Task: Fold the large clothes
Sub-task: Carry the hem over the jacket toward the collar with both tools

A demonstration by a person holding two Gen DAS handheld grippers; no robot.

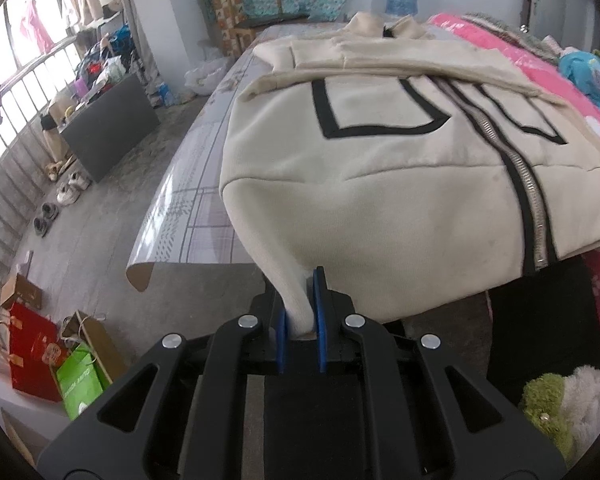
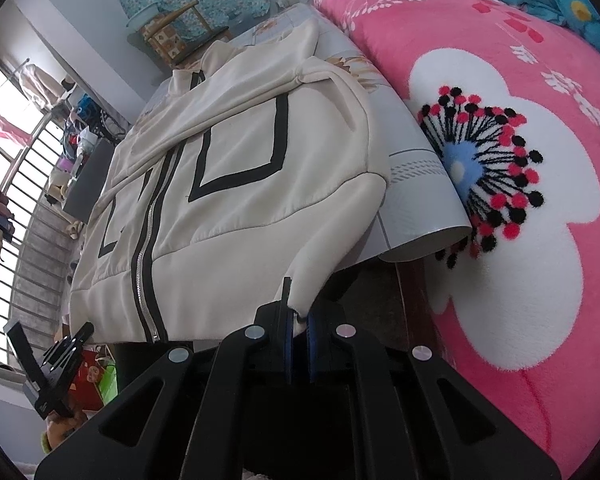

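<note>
A: Big picture first: the cream fleece zip-up jacket with black outlined pockets [image 1: 380, 160] lies front-up on the pale checked plastic table cover [image 1: 204, 184], its collar at the far end and its hem hanging over the near edge towards both tools.

B: And beside the jacket, on its right as the right wrist camera looks at it, the pink plush blanket with the big white flower [image 2: 520, 160] sits just past the cover's curled edge.

A: Down to the silver zipper with black tape [image 1: 528, 216], running from collar to hem through the jacket's middle. A sleeve lies folded across the chest.

B: Now the tongs. The left gripper [image 1: 302, 320] has its blue pads pressing a bunched corner of the jacket's hem, the left-hand corner. That cloth rises straight out of the jaws.

A: The right gripper [image 2: 298, 328] pinches the other hem corner, jaws nearly together with only a thin tip of cream cloth between the pads.

B: What does each view keep to itself?

A: The left one alone shows the floor left of the jacket: the red paper gift bag [image 1: 32, 356], the green paper bag [image 1: 80, 380], and pairs of shoes. The right one alone shows the left gripper from outside [image 2: 60, 356], low beside the jacket's hem.
</note>
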